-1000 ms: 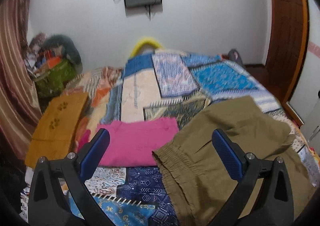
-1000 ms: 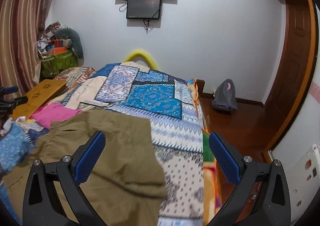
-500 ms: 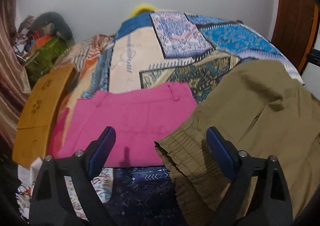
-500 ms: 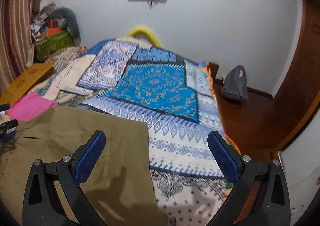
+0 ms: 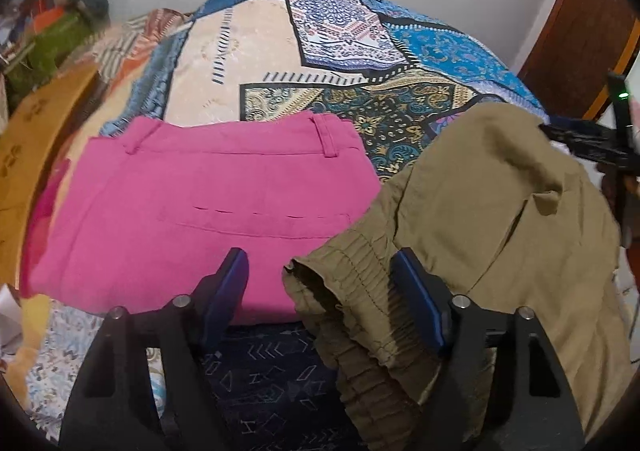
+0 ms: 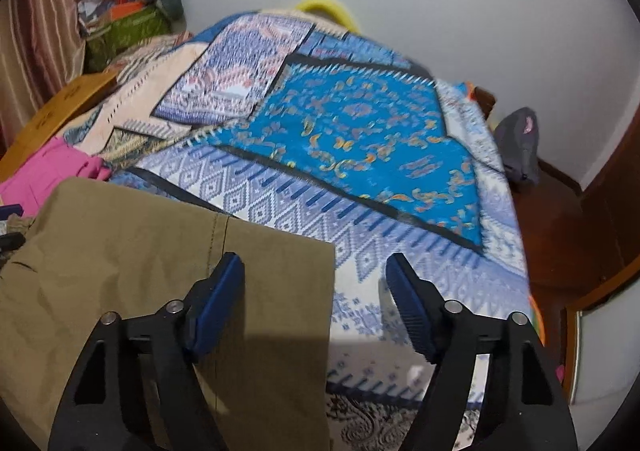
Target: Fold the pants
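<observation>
The olive pants lie spread across the patchwork bedspread, at 3 o'clock of the folded pink pants in the left wrist view. Both tools are over the olive garment with jaws apart; neither grips anything.

**Step in hand (judgement):** approach for the first grasp. The fold has not begun.

- The left gripper straddles the gathered elastic waistband, whose corner sits between the blue pads at 12 o'clock of the tool.
- The right gripper straddles the straight hem edge of a pant leg, the left pad over cloth, the right pad over bedspread.

**Next move (judgement):** lower each tool until the pads bracket the cloth edge, then close. The waistband is thick and ruffled, so all layers must be taken; the hem lies flat and calls for a shallow bite.

**Hidden or unclear:**
- The lower waistband and cloth near the tool bodies are cut off at 6 o'clock.
- Whether the pads touch the cloth cannot be told.
- The second leg is not distinguishable.
- The right wrist view is motion-blurred.
</observation>
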